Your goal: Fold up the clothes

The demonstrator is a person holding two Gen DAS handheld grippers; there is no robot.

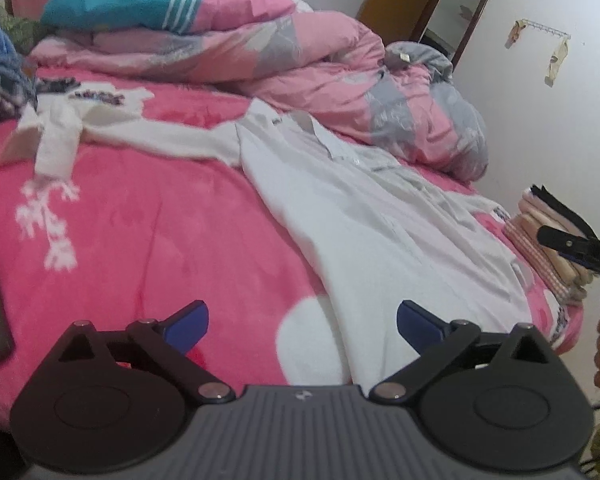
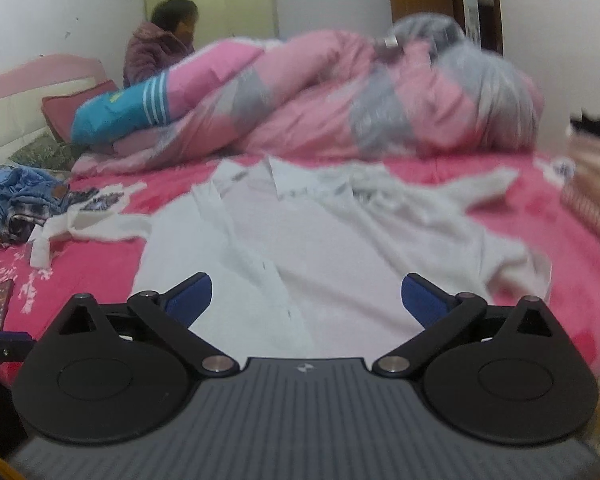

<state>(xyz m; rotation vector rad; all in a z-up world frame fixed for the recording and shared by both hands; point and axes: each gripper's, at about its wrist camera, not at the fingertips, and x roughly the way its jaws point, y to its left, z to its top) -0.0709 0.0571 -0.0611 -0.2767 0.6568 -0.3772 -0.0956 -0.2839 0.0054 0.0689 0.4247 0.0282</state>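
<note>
- At the top of your left view, a bunched pink-and-grey quilt (image 1: 340,80) lies on the pink blanket (image 1: 140,232).
- Upper left of your right view: a person in a purple jacket (image 2: 156,48).
- A brown door (image 1: 392,0) stands top right.

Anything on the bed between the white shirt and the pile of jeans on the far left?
Yes. In the right wrist view a crumpled white garment with a dark print lies on the pink blanket between the white shirt and the jeans.

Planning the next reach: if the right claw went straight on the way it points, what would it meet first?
Probably the white shirt spread on the pink blanket; the open right claw aims at its front, though depth is unclear.
</note>
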